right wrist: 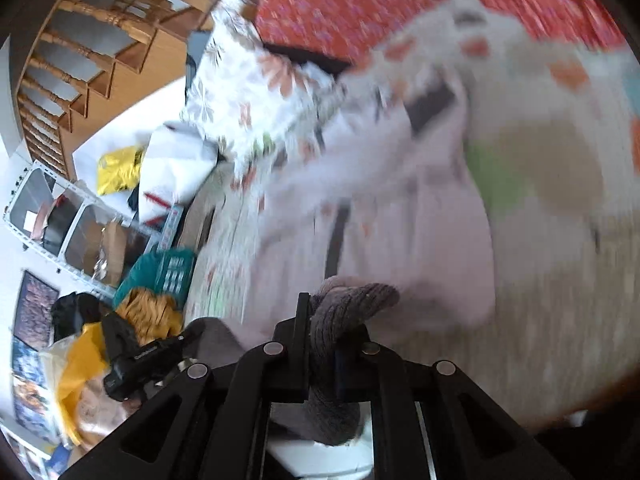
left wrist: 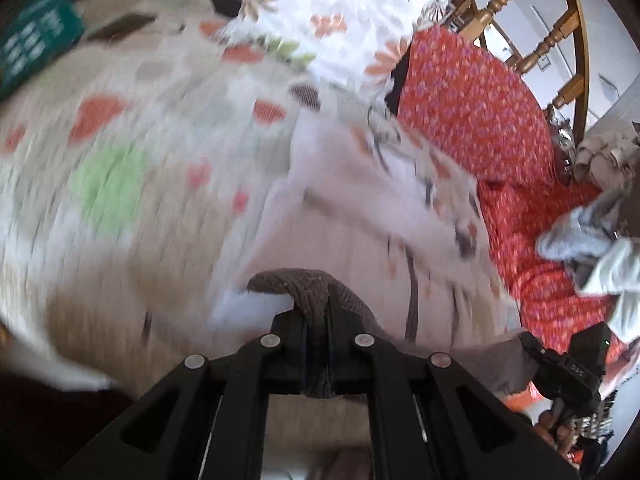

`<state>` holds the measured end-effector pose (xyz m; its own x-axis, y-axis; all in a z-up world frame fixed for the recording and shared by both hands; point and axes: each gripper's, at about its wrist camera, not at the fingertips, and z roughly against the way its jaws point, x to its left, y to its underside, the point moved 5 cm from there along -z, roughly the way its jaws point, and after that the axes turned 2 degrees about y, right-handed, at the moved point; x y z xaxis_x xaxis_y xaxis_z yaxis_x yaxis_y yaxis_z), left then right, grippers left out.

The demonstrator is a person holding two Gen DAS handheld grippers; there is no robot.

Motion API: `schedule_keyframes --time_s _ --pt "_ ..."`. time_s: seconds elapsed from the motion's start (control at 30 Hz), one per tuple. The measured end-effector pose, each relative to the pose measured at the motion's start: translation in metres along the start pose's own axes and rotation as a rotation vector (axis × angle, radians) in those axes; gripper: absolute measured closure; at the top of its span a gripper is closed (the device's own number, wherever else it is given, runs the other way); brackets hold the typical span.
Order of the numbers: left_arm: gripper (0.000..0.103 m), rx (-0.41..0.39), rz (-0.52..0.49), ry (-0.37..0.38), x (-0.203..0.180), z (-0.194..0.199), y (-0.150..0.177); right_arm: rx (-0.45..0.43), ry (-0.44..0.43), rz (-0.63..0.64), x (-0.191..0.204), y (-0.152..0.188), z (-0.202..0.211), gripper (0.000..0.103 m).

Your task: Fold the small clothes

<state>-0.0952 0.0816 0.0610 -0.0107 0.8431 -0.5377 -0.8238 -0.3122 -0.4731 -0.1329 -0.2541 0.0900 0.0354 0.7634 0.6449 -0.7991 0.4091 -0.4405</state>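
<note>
The sock (left wrist: 308,284), a grey-brown ribbed knit, was pinched at one end by the left gripper (left wrist: 317,320), whose jaws were clenched on a folded hump of the fabric, and at the other by the right gripper (right wrist: 325,332), likewise clamped tight on a bunched loop of it. In the left wrist view the sock ran from between the jaws off to the right, toward the right gripper seen at the lower right edge; in the right wrist view it hung down behind the jaws. It was held up off a bed covered by a pale quilt (left wrist: 120,152) with orange and green patches, much of it smeared by motion blur. A pale pinkish cloth (left wrist: 352,216) with dark streaks lay on the quilt just beyond both grippers; its exact shape could not be made out. A floral pillow (left wrist: 332,28) sat at the far side, next to a red patterned cover (left wrist: 480,112). Grey garments (left wrist: 580,240) lay crumpled on the red cover. A wooden stair rail (right wrist: 80,40) rose behind the bed, and a teal basket (right wrist: 168,272) stood near yellow cloth (right wrist: 148,312) at the bedside.
</note>
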Motion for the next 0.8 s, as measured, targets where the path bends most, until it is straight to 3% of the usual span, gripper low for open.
schedule_keyframes --time_s 0.13,0.5,0.8 --pt "0.096 -0.018 -0.008 -0.022 -0.012 -0.040 -0.060 -0.029 0.042 -0.015 -0.005 -0.053 -0.025 0.094" --pt "0.096 0.037 -0.001 -0.048 -0.018 -0.139 -0.142 -0.014 0.134 -0.092 -0.051 -0.139 -0.100 0.094" --pt "0.095 0.084 0.074 -0.025 -0.022 -0.217 -0.179 0.005 0.057 -0.277 -0.112 -0.175 -0.137 0.091"
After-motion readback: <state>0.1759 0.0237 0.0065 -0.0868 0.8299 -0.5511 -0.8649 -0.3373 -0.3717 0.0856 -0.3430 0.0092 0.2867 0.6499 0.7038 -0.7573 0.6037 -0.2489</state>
